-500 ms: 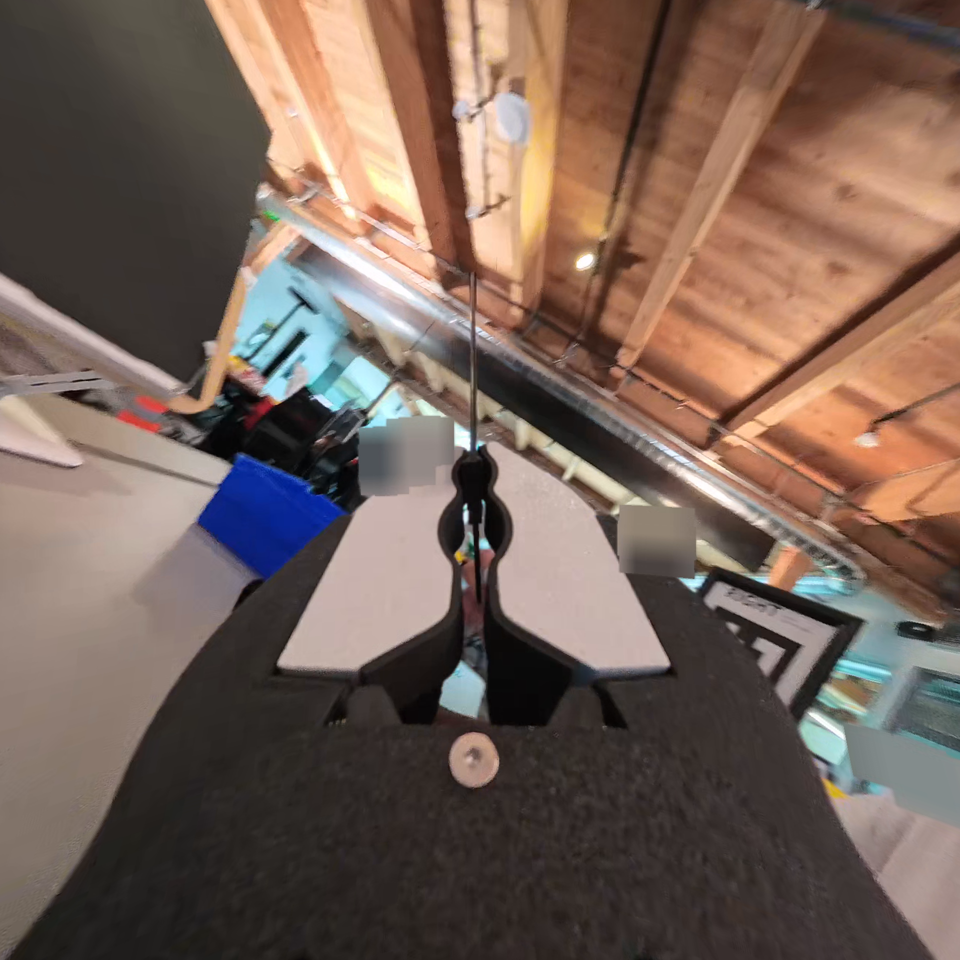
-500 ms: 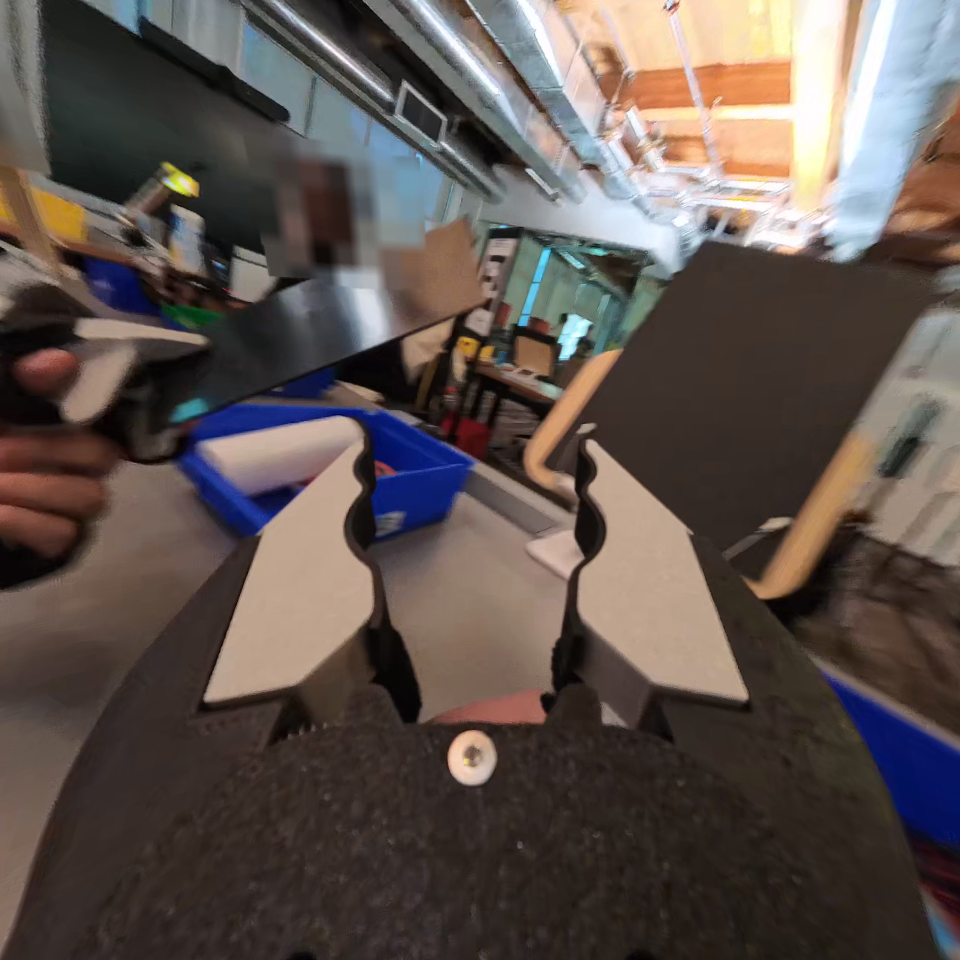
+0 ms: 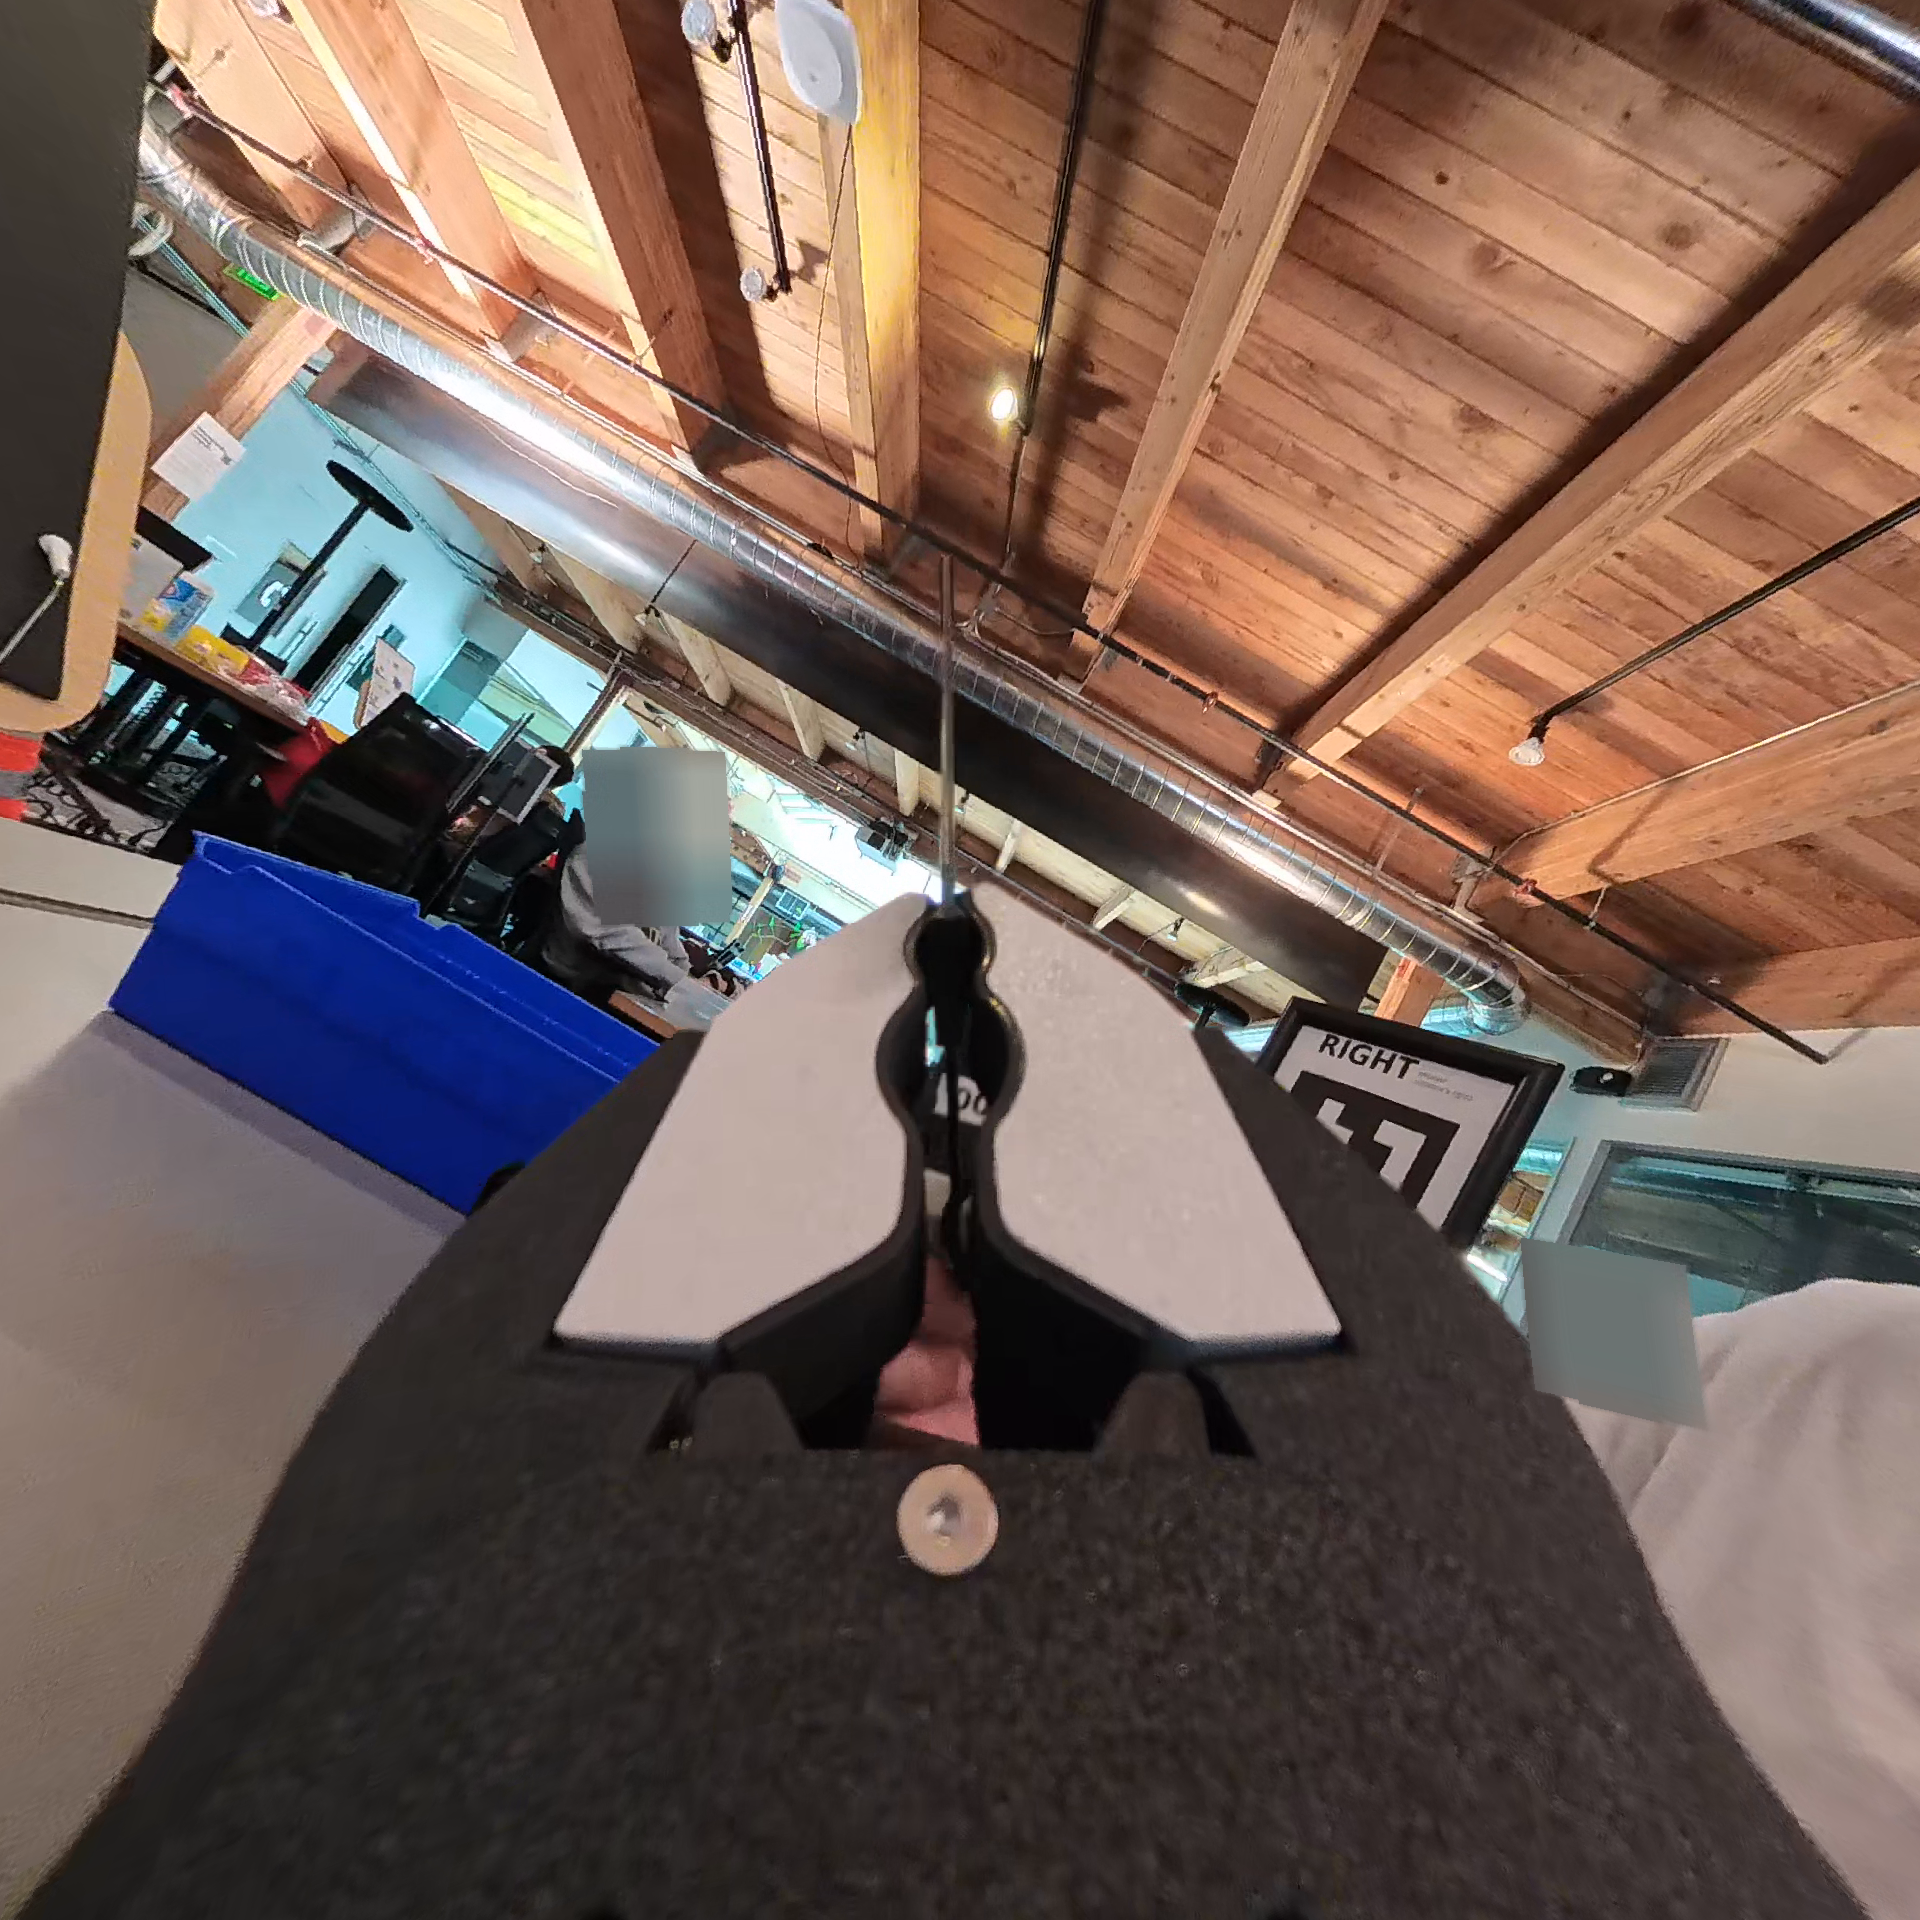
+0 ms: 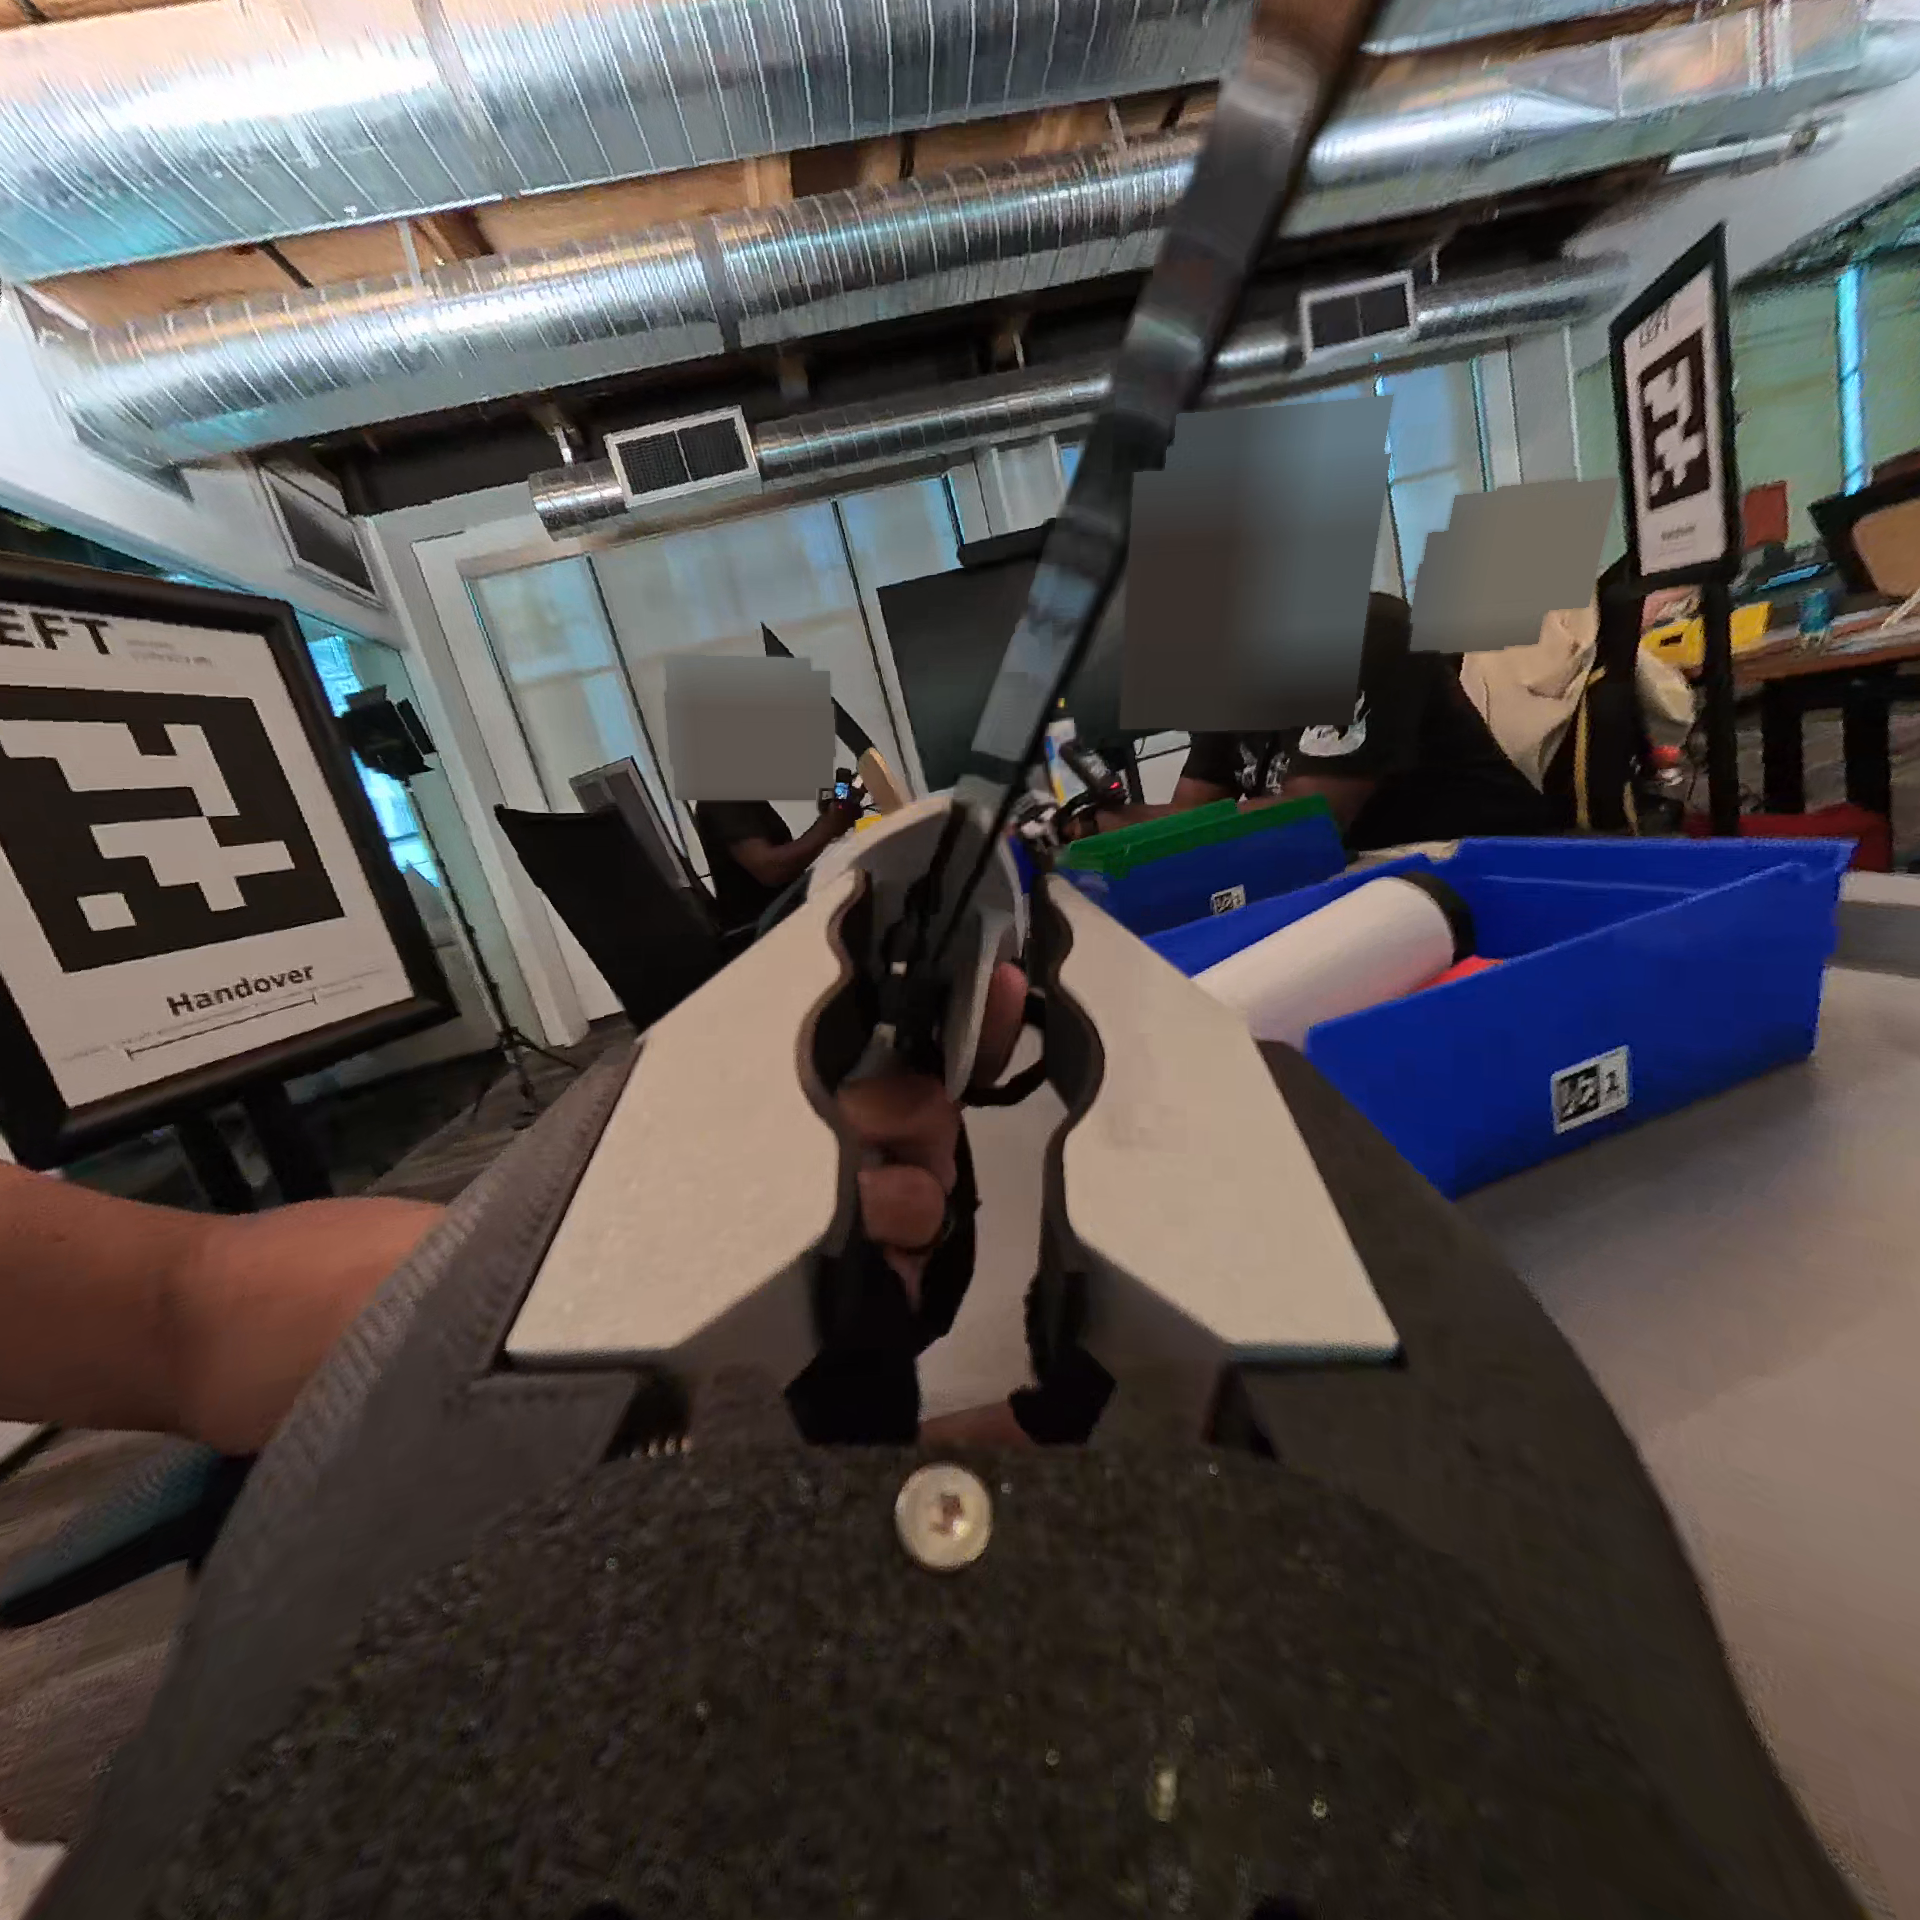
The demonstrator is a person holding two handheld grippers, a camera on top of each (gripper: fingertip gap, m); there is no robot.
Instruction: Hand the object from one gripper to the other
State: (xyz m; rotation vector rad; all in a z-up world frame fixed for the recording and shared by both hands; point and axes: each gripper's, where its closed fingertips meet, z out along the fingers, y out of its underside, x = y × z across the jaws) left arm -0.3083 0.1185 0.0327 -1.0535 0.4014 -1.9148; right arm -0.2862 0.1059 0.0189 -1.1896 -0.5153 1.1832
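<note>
Left hand-held gripper [image 3: 951,925] clamps thin black flat sheet [image 4: 1132,416] edge-on; right hand-held gripper [image 4: 951,914], jaws parted, flanks it. Next: right closes, left releases.

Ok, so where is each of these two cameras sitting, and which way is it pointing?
Left wrist view: sits on the left claw, tilted up at the wooden ceiling; its shut fingers pinch a thin black sheet, seen edge-on.
Right wrist view: sits on the right claw, facing across the room; its open fingers and the person's forearm show.
Shared: both see the black sheet and the left claw holding it.
</note>
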